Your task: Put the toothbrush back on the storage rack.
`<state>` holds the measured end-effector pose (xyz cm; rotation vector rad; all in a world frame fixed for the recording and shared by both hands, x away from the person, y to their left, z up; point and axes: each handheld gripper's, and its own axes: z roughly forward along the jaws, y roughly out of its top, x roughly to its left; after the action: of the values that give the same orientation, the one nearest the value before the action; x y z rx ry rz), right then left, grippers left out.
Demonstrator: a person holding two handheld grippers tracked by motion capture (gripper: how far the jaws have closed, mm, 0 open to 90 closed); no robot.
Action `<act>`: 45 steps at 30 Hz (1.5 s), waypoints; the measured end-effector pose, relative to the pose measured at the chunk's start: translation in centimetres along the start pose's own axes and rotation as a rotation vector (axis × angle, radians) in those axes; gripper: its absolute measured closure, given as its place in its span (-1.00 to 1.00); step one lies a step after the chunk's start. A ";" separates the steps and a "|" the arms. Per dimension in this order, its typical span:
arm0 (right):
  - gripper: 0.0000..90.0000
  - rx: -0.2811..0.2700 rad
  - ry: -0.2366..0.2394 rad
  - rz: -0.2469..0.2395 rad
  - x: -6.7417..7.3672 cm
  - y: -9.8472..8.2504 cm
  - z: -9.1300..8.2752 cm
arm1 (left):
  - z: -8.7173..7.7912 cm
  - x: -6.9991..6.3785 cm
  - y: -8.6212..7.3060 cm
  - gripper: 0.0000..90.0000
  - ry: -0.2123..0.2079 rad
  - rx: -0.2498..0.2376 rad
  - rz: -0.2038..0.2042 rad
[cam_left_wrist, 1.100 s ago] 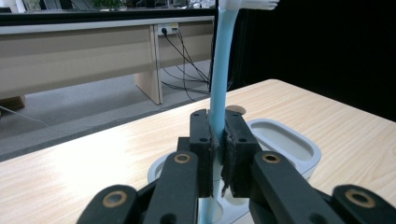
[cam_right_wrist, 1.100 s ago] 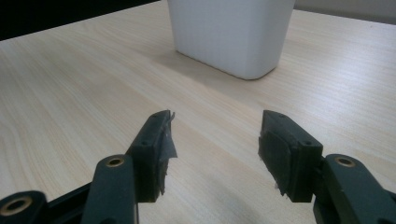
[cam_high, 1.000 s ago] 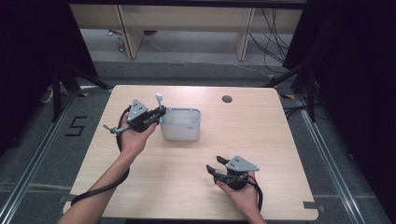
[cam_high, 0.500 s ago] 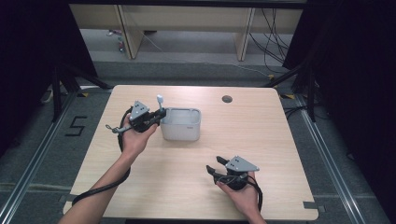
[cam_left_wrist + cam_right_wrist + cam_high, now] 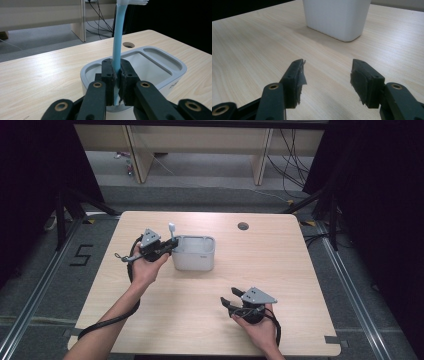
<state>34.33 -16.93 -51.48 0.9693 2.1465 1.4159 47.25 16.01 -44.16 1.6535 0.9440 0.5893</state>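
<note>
At the left of centre in the high view, the left gripper (image 5: 167, 249) is held in a hand (image 5: 145, 270) just beside the left wall of a white holder (image 5: 194, 253), its jaws clamped on the blue handle of a toothbrush (image 5: 172, 234) that stands nearly upright. In the left gripper view the toothbrush (image 5: 117, 42) rises between the two black pads (image 5: 107, 75), and its white head is cut off by the top edge of the frame; its lower end is hidden behind the jaws, so whether it touches the holder's floor cannot be told. The holder (image 5: 160, 62) there shows a large middle compartment and a narrower one at each end, and the brush stands over the small near end, though the jaws hide which compartment it is in. Its lower body is cut off at the bottom of the frame. Toward the lower right of the high view, the right gripper (image 5: 229, 305) rests low over the table in the other hand (image 5: 260, 330), well apart from the holder, jaws spread with nothing between them; the right gripper view confirms the gap (image 5: 327, 75) and shows the holder (image 5: 337, 17) with its rim cut off at the top. The table (image 5: 280, 265) is pale wood grain with a round cable hole (image 5: 243, 226) near its far edge. Beyond lie grey floor, wooden furniture legs and loose cables; dark curtains close both sides, and a "5" is marked on the floor at the left.
</note>
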 end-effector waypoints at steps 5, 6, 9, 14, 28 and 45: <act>0.00 -0.001 0.000 -0.006 -0.1 0.0 0.0 | 0.1 0.0 -0.1 0.84 0.000 0.015 -0.004; 0.00 0.000 0.001 -0.001 0.0 0.0 0.0 | 0.1 0.0 -0.1 0.84 -0.001 0.014 -0.009; 0.00 -0.006 0.004 -0.004 -0.1 0.0 0.1 | 0.2 0.0 -0.2 0.84 -0.001 0.026 -0.016; -0.01 0.012 0.018 0.003 0.0 0.0 0.0 | 0.2 0.0 -0.5 0.82 0.003 0.043 -0.032; -0.01 0.009 0.014 0.006 0.0 -0.1 0.0 | -2.0 0.1 -1.0 0.08 0.031 0.025 -0.035; -0.02 -0.012 -0.008 -0.012 -0.1 -0.1 0.0 | -7.2 -0.5 -4.0 -0.23 0.054 -0.016 0.005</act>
<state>34.37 -16.97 -51.56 0.9545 2.1320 1.4149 40.25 20.03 -45.86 1.6327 0.9722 0.6461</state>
